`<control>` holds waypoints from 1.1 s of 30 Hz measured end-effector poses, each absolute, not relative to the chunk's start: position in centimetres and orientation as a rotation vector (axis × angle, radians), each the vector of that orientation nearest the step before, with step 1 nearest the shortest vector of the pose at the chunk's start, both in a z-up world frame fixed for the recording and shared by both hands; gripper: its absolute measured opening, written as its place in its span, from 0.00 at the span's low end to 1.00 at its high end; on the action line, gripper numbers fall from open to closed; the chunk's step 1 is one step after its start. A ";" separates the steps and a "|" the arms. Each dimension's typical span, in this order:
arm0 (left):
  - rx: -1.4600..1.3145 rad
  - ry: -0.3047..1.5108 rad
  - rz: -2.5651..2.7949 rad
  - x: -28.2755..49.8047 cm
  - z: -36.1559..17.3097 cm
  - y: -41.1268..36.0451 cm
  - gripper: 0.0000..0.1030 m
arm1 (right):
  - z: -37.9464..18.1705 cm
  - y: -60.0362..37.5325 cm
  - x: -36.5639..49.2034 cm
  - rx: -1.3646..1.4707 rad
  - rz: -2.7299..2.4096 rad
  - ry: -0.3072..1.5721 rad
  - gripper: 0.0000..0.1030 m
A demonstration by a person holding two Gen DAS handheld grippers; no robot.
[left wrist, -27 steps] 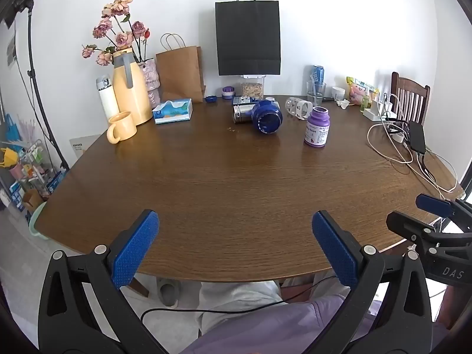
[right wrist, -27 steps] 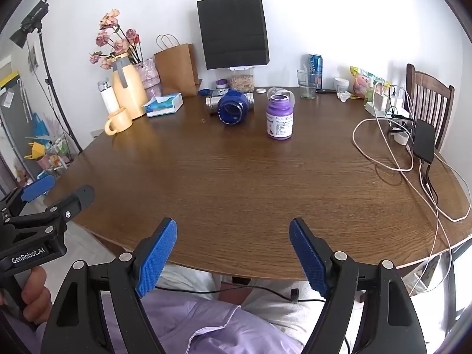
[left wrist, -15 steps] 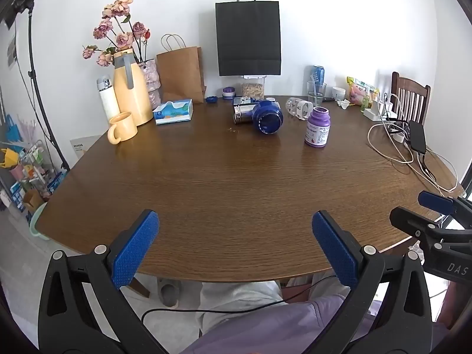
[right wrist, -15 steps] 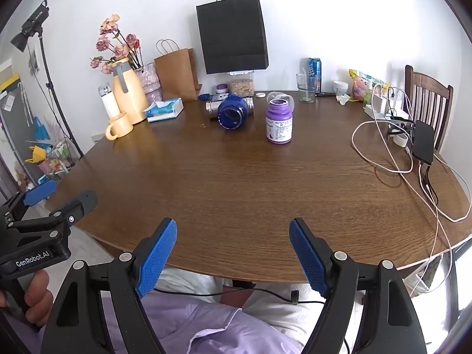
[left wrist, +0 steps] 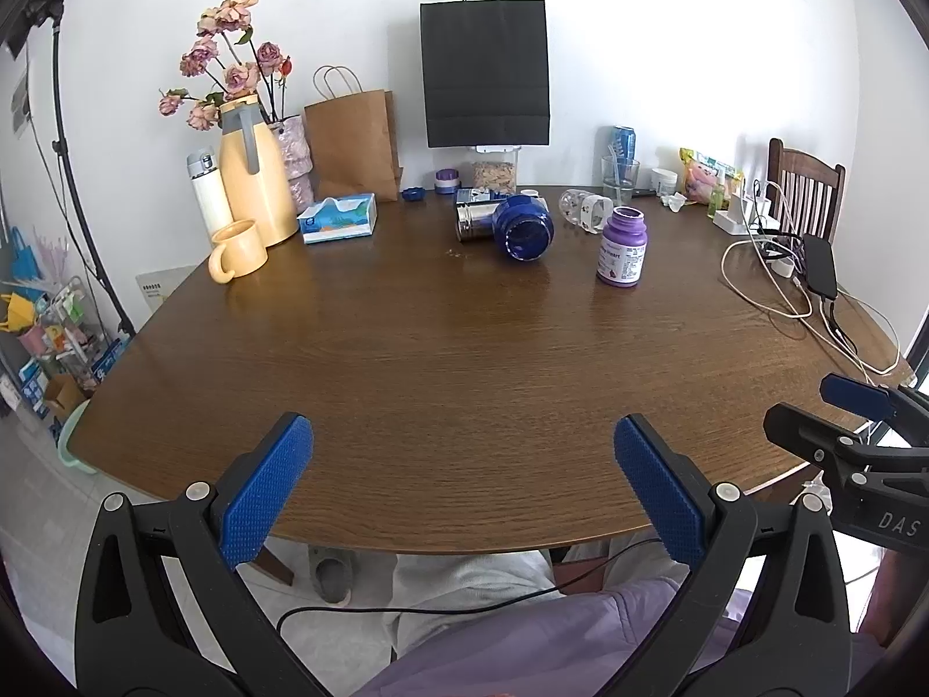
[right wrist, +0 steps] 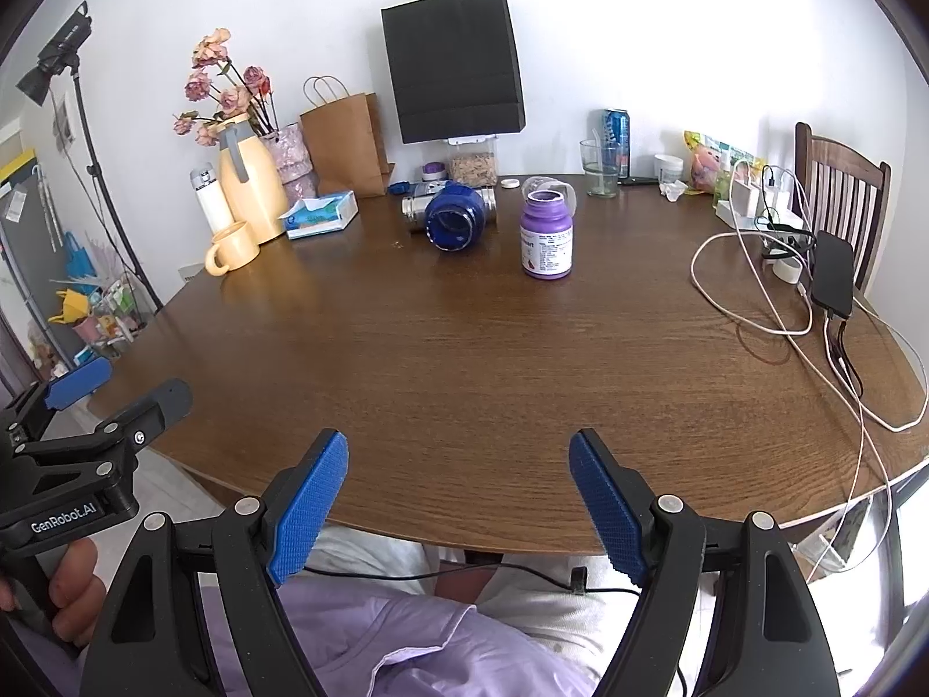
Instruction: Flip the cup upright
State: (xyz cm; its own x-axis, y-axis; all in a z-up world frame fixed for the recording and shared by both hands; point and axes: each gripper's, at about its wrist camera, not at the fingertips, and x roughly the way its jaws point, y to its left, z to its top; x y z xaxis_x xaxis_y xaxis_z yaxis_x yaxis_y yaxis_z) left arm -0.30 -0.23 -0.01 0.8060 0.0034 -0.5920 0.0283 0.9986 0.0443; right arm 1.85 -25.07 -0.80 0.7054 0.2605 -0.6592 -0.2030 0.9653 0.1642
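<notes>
A dark blue cup (left wrist: 522,227) lies on its side at the far middle of the round wooden table (left wrist: 464,360), its mouth facing me; it also shows in the right wrist view (right wrist: 454,218). My left gripper (left wrist: 461,491) is open and empty at the near table edge. My right gripper (right wrist: 458,508) is open and empty, also at the near edge, far from the cup.
A steel can (left wrist: 473,222) lies behind the cup. A purple bottle (left wrist: 622,255) stands to its right. A yellow mug (left wrist: 238,248), jug (left wrist: 254,174), tissue box (left wrist: 338,218) and paper bags are far left. Cables and a phone (right wrist: 833,273) lie at right.
The right gripper has drifted slightly, shifting its view a little; the left gripper and the objects on the table have not visibly moved.
</notes>
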 end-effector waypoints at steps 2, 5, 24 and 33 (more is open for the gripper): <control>0.052 0.635 -0.015 -0.3 0.0 -0.2 1.00 | -0.9 -25.0 1.8 0.081 0.258 0.744 0.80; 0.054 0.639 -0.016 -0.2 0.0 -0.3 1.00 | -1.0 -25.0 1.8 0.080 0.259 0.745 0.80; 0.058 0.639 -0.021 -0.1 0.0 -0.3 1.00 | -1.2 -24.9 1.5 0.089 0.265 0.735 0.80; 0.065 0.635 -0.031 -0.2 0.1 -0.5 1.00 | -1.2 -25.1 1.5 0.094 0.267 0.731 0.80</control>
